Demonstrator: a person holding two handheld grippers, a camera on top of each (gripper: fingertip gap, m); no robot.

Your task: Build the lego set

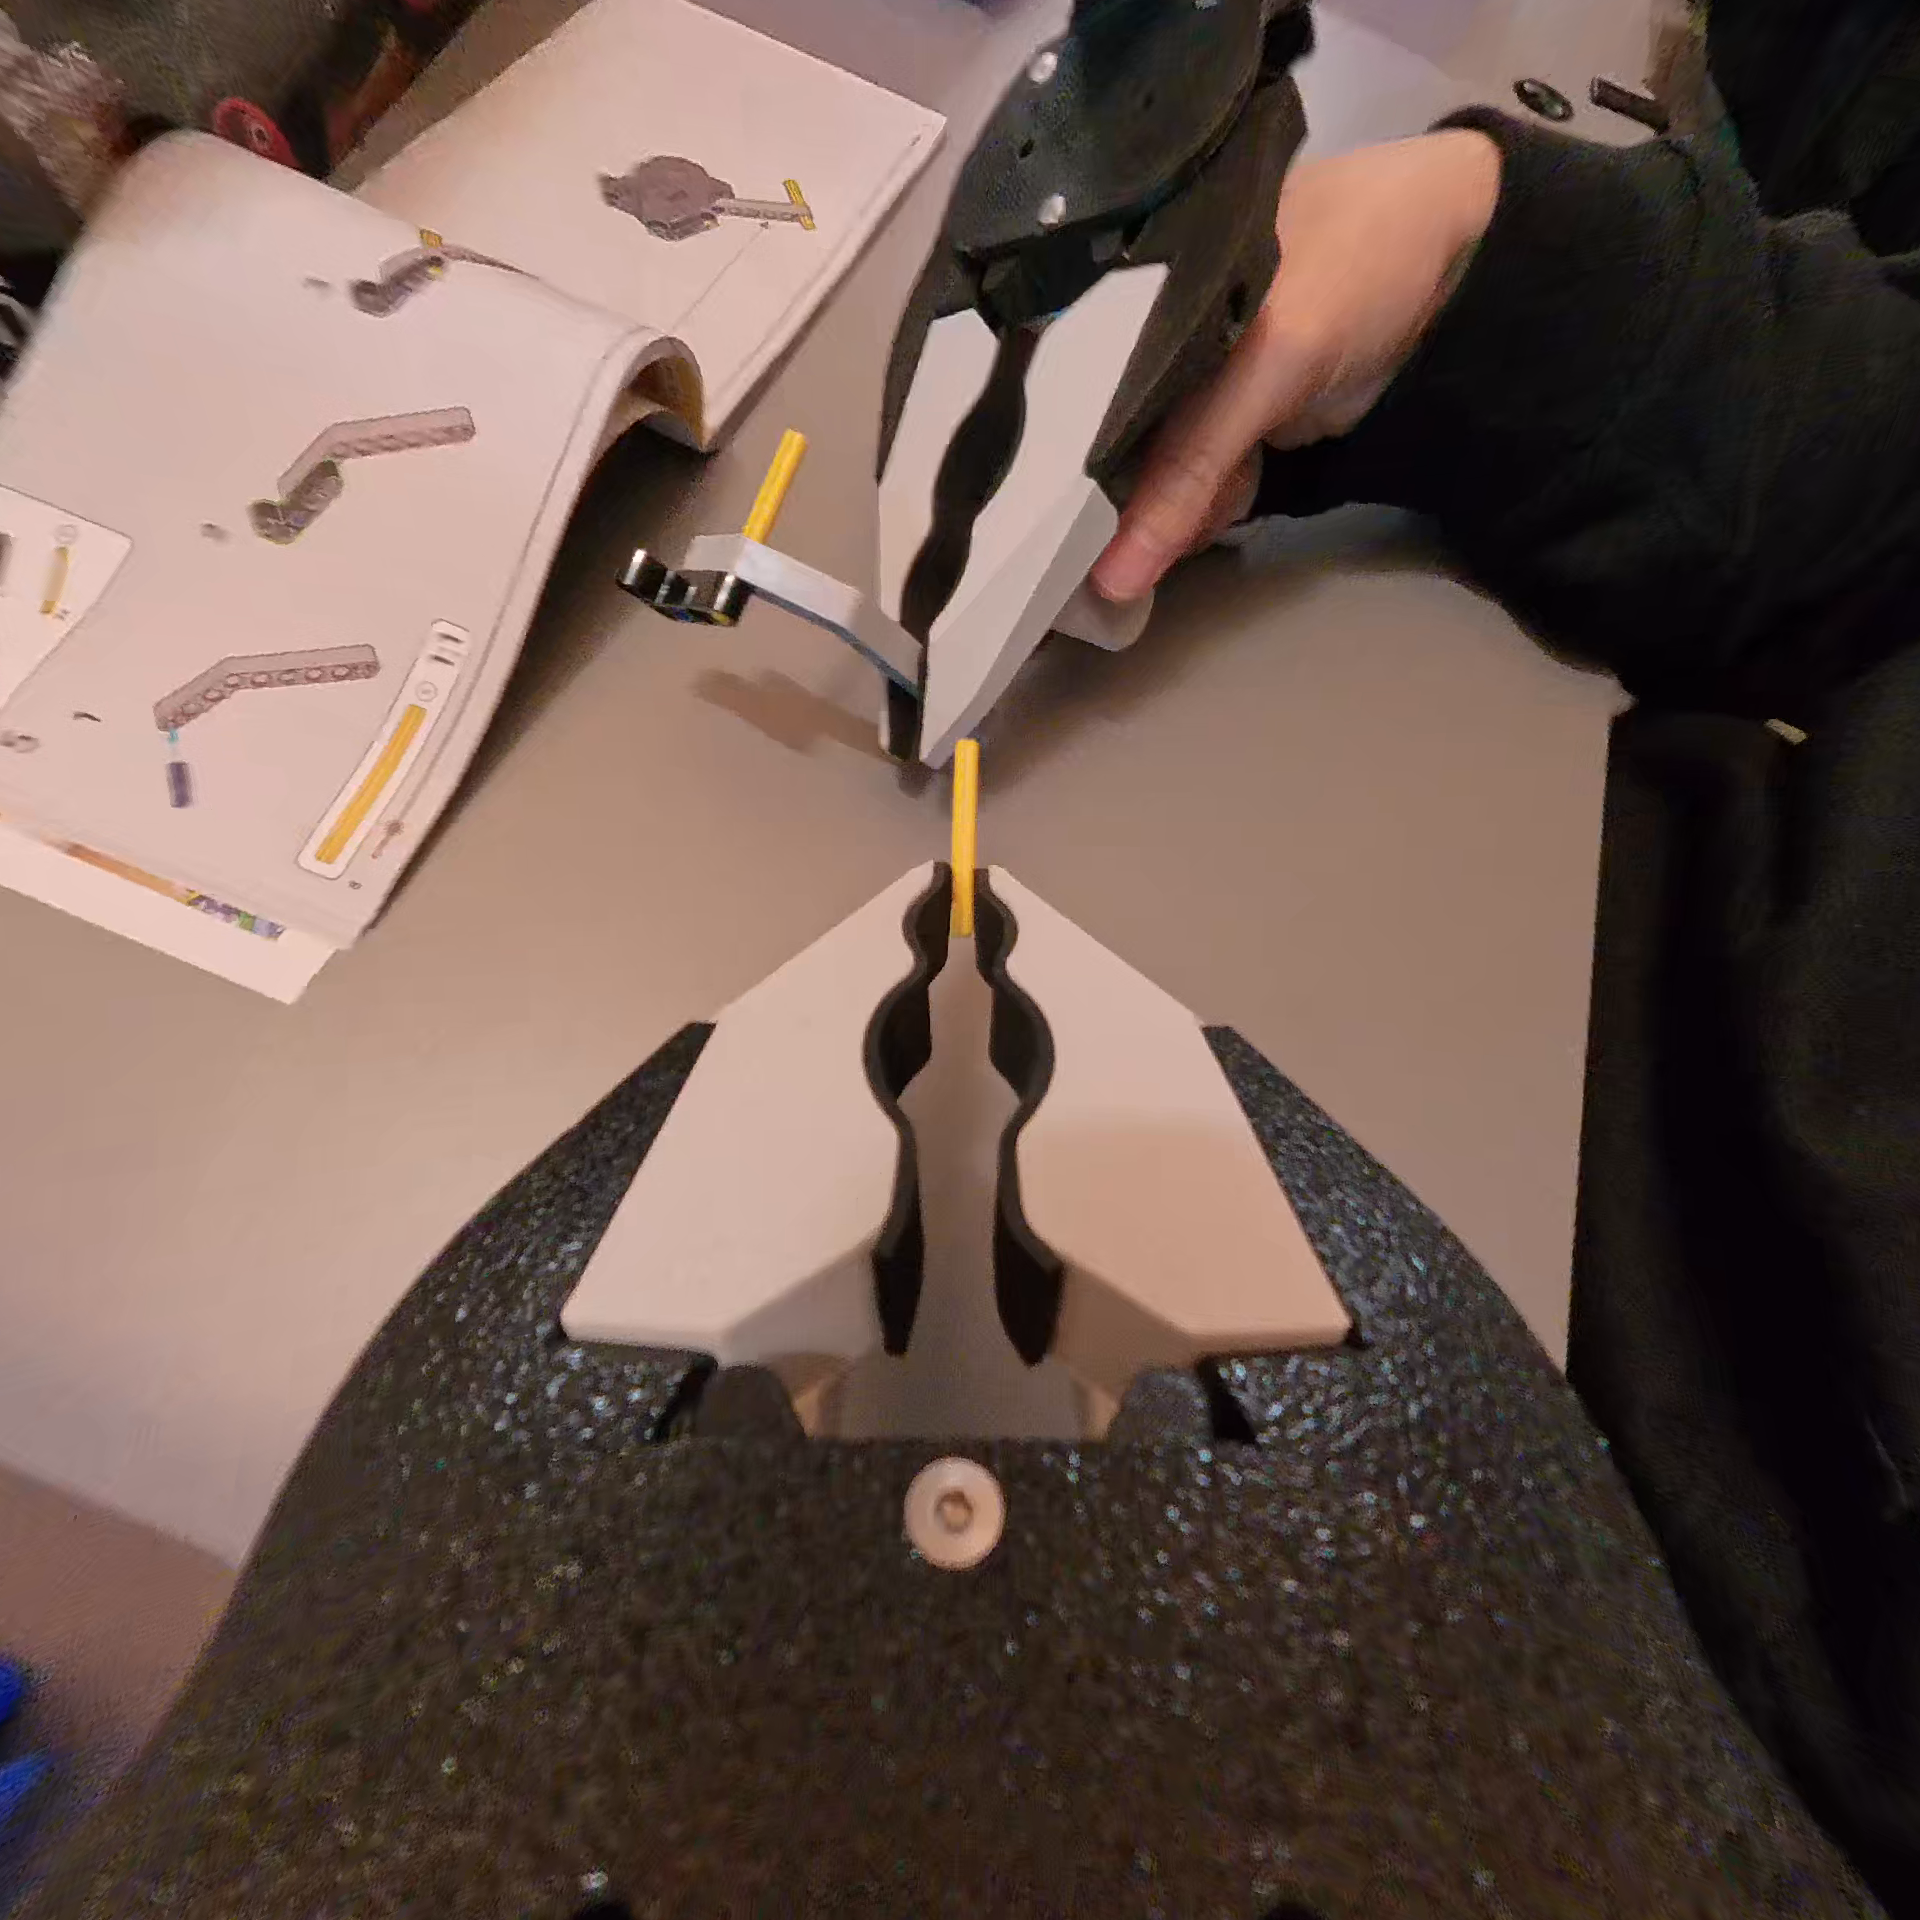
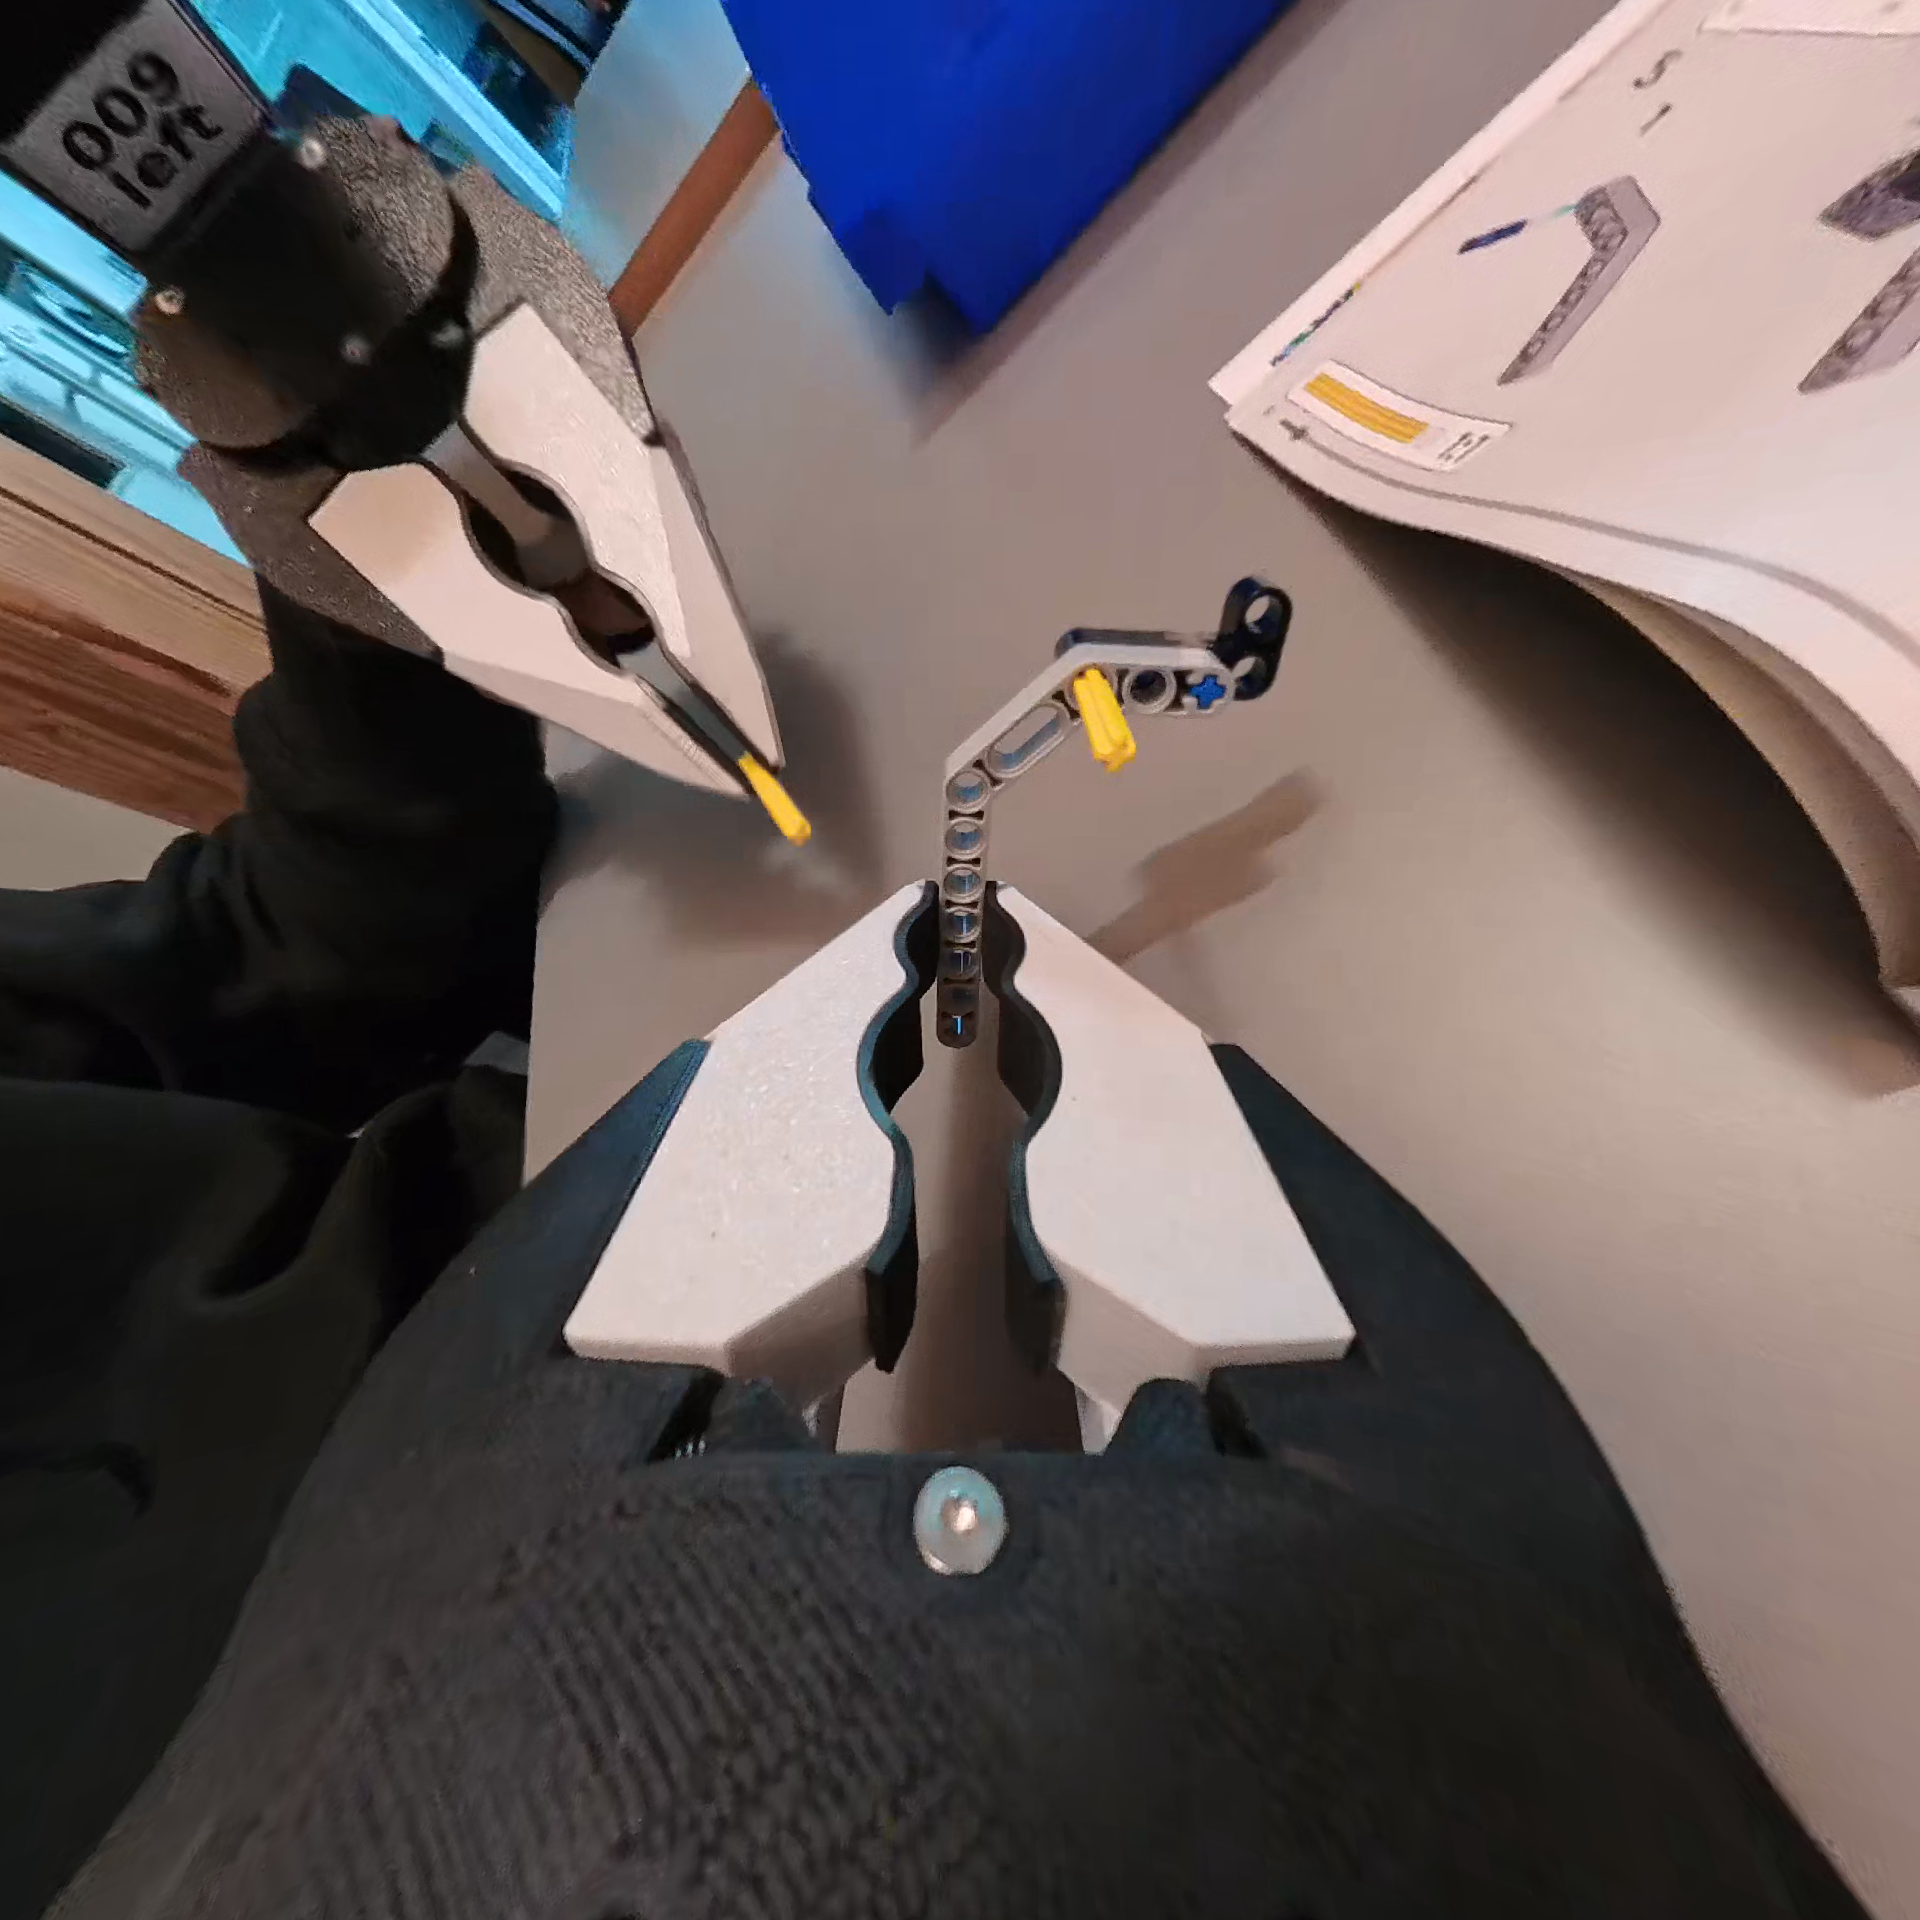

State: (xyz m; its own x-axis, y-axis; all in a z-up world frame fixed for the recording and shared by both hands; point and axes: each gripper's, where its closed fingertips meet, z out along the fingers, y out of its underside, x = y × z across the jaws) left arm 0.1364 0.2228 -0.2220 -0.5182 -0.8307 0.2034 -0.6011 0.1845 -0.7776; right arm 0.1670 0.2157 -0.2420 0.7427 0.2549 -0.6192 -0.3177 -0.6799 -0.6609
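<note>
My left gripper (image 1: 960, 871) is shut on a yellow axle (image 1: 964, 821) that sticks forward from its tips; it also shows in the right wrist view (image 2: 774, 798), held by the left gripper (image 2: 756, 774). My right gripper (image 2: 958, 885) is shut on the lower end of a bent grey beam (image 2: 1023, 743), held above the table. The beam carries a second yellow axle (image 2: 1101, 722), a blue pin (image 2: 1207, 691) and a black connector (image 2: 1257, 634). In the left wrist view the right gripper (image 1: 912, 727) holds the beam (image 1: 805, 603) just beyond my axle's tip.
An open instruction booklet (image 1: 343, 499) lies at the left of the grey table (image 1: 1247, 883); it also shows at the right of the right wrist view (image 2: 1621, 343). A blue bin (image 2: 987, 156) stands at the far side. A person's hand (image 1: 1340, 343) and black sleeve hold the right gripper. There is about 5 cm between the tips of the two grippers.
</note>
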